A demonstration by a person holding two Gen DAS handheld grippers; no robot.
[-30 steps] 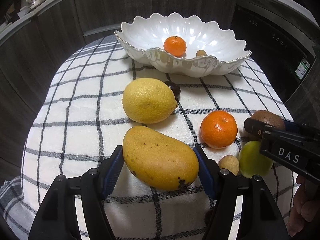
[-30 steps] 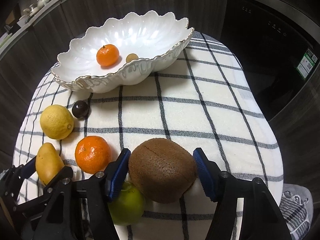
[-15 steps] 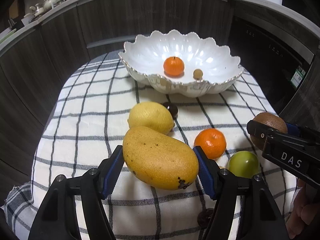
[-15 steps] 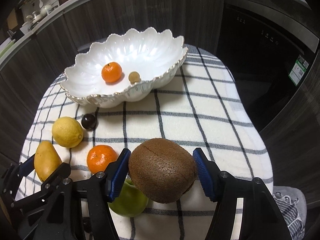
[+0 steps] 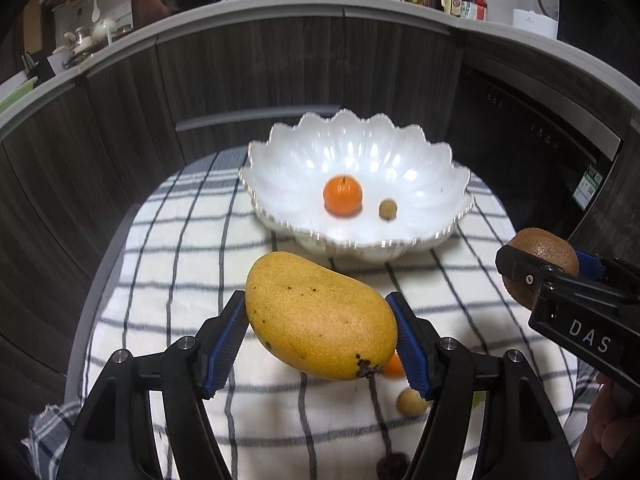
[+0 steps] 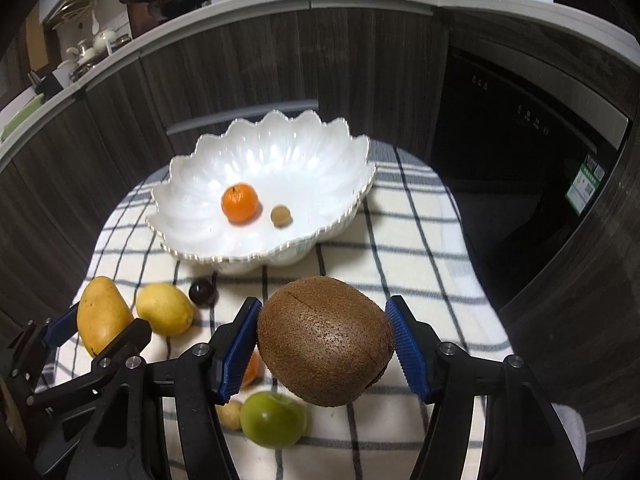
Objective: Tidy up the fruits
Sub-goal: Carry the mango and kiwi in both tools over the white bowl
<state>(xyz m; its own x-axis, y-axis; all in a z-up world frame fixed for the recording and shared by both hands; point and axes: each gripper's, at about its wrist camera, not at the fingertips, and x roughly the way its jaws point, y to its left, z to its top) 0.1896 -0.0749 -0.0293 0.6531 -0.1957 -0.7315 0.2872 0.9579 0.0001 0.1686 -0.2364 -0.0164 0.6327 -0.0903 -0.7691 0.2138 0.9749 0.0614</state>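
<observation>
- The step in hand looks like the carry: both fruits are off the checked cloth (image 6: 420,240) and held in the air on the near side of the white scalloped bowl (image 6: 320,240).
- The left gripper (image 5: 320,330) has its blue pads pressed on a yellow mango (image 5: 320,316), which lies crosswise between the jaws, tilted, with its speckled end low and to the right.
- The right gripper (image 6: 322,340) is clamped on a brown kiwi (image 6: 324,338), the pads bearing on its two sides.
- The bowl stands at the far edge of the cloth and holds a small orange (image 6: 239,203) and a little tan fruit (image 6: 281,216) near its middle.
- On the cloth near its left edge lie a lemon (image 6: 164,309) and a dark round fruit (image 6: 202,292); at the near edge are a green fruit (image 6: 274,420), another orange and a small tan fruit, partly hidden.
- The next move probably calls for taking both fruits forward over the bowl's fluted rim, lowering them to bare spots beside the fruit there, and only then letting the jaws part, so neither fruit rolls or drops.
</observation>
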